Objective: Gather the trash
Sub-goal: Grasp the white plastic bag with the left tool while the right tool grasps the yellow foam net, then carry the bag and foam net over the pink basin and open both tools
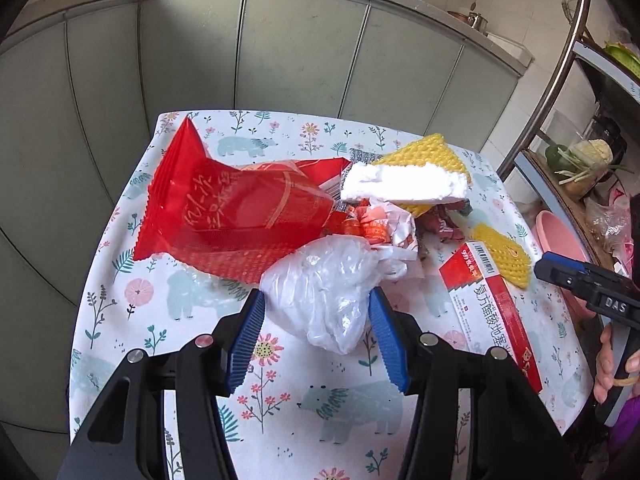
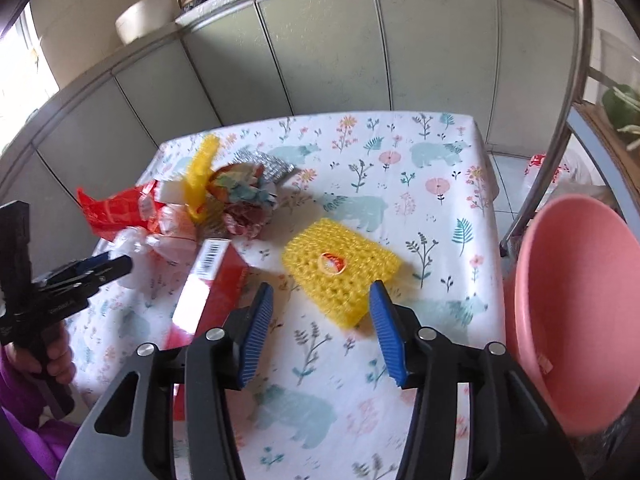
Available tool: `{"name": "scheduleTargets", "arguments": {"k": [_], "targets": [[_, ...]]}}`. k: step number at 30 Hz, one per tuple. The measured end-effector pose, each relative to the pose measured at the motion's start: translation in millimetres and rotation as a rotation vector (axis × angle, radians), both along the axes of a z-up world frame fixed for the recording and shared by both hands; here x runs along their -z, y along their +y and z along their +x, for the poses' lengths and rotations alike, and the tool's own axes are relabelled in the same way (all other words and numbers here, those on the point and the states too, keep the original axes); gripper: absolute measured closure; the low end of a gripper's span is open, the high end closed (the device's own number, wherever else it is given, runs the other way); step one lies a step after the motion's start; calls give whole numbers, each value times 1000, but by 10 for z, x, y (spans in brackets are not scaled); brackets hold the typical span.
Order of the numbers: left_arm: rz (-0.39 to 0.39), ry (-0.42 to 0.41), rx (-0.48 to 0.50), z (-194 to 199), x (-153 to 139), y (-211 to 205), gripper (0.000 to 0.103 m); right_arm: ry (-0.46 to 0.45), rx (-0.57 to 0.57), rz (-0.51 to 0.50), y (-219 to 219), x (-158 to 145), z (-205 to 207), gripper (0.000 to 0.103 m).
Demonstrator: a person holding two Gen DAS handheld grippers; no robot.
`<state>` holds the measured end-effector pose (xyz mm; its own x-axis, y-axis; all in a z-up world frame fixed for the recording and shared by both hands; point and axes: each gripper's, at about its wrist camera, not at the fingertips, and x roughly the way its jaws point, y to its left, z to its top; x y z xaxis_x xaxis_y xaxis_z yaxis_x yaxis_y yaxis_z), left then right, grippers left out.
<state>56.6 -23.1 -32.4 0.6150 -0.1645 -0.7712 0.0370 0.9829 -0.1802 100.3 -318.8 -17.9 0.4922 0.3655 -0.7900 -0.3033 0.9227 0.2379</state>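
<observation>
Floral cloth covers the table (image 1: 132, 292), where the trash lies in a heap. Beside it stands a pink basin (image 2: 576, 320). The left gripper (image 1: 318, 312) is wide open around a crumpled clear bag (image 1: 320, 280), not pressing it. The right gripper (image 2: 322, 308) is open and empty, just before a yellow foam net (image 2: 340, 268).
</observation>
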Motion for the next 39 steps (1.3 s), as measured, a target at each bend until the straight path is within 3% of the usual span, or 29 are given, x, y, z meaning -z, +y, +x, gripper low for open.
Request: {"name": "scheduleTargets", "arguments": {"k": [4, 9, 15, 17, 19, 22, 33, 39], "targets": [[6, -13, 3, -9, 3, 4, 52, -1, -27, -43, 32, 41, 135, 52], [16, -33, 8, -29, -3, -17, 71, 6, -66, -51, 102, 85, 255, 52], [-2, -36, 8, -99, -34, 16, 84, 11, -59, -116, 149, 219, 206, 52], [-5, -36, 12, -143, -53, 23, 86, 6, -53, -107, 136, 209, 162, 59], [-10, -38, 14, -182, -78, 31, 87, 4, -45, -92, 115, 202, 110, 75], [-16, -54, 20, -260, -144, 45, 87, 13, -43, -57, 69, 163, 22, 90], [-35, -132, 49, -515, -454, -6, 89, -78, 19, 132, -186, -266, -437, 92], [-55, -196, 137, -510, -700, -318, 89, -143, 128, 179, -558, -481, -630, 92]]}}
